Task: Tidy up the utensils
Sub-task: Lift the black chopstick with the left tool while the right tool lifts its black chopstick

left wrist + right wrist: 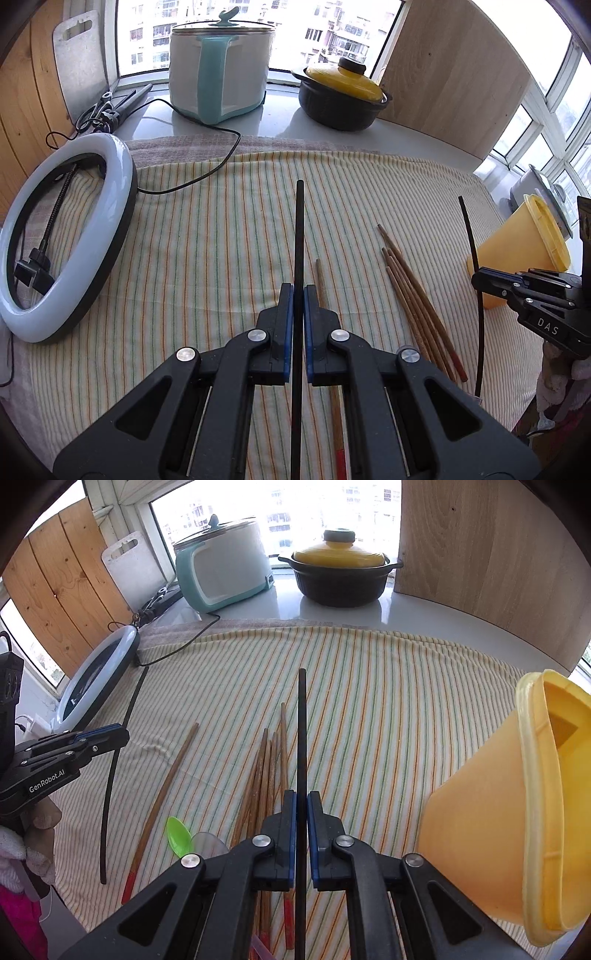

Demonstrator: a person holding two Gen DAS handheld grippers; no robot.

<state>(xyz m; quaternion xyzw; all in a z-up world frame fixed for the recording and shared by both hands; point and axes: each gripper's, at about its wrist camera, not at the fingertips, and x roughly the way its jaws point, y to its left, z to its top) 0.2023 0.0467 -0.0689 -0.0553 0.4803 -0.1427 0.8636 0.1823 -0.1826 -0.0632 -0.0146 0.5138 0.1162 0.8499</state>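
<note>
The left gripper [298, 295] is clamped on one black chopstick [299, 236], which points straight ahead between its blue pads; the right gripper [302, 801] is clamped on a second black chopstick [302, 731] the same way; a bundle of brown chopsticks [267, 771] lies on the striped cloth [388, 709] just left of the right gripper; the yellow holder [480, 830], tipped on its side, sits to its right; a lone brown chopstick [320, 280] lies just right of the left gripper.

Your left gripper [298, 291] and right gripper [302, 797] both point steeply downward — jaws clamped nearly shut, each pinching a thin black stick.
</note>
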